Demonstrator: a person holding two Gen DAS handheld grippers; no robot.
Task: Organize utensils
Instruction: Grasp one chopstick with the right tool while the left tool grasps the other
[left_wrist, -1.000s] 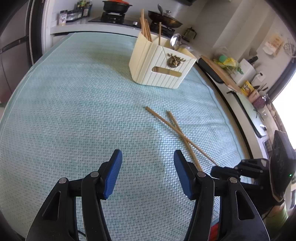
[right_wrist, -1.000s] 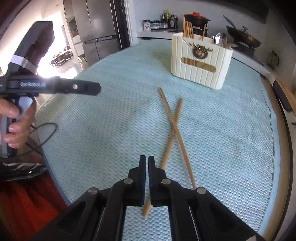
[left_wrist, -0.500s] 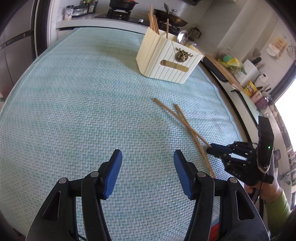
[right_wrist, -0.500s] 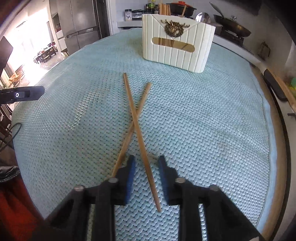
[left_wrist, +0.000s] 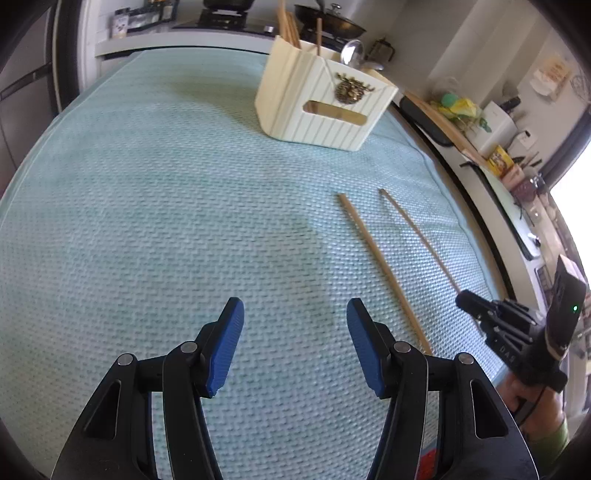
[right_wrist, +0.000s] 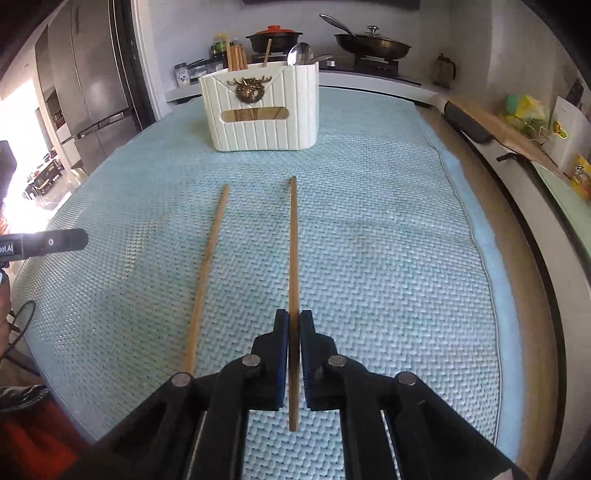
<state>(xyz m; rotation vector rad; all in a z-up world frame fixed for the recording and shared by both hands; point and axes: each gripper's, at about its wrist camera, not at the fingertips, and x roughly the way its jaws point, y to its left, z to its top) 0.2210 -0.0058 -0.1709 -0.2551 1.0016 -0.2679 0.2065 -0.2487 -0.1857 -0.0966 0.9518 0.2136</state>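
My right gripper (right_wrist: 294, 325) is shut on a wooden chopstick (right_wrist: 293, 243) that points straight ahead toward the cream utensil holder (right_wrist: 262, 110). A second chopstick (right_wrist: 207, 273) lies on the mint mat (right_wrist: 388, 258) to its left, no longer crossed with it. The holder has chopsticks and a spoon in it. My left gripper (left_wrist: 293, 332) is open and empty over the mat; both chopsticks (left_wrist: 380, 266) (left_wrist: 417, 236) lie to its right, the holder (left_wrist: 325, 103) stands farther ahead, and the right gripper (left_wrist: 465, 297) shows at the right edge.
A stove with a red-lidded pot (right_wrist: 275, 37) and a wok (right_wrist: 371, 44) stands behind the holder. A counter with a cutting board (right_wrist: 498, 125) and packets runs along the right. A fridge (right_wrist: 92, 92) is at the left. The table's front edge is near.
My right gripper opened, moved onto one chopstick and shut on it. The two chopsticks were crossed and now lie apart. My left gripper stayed open and shifted its view slightly.
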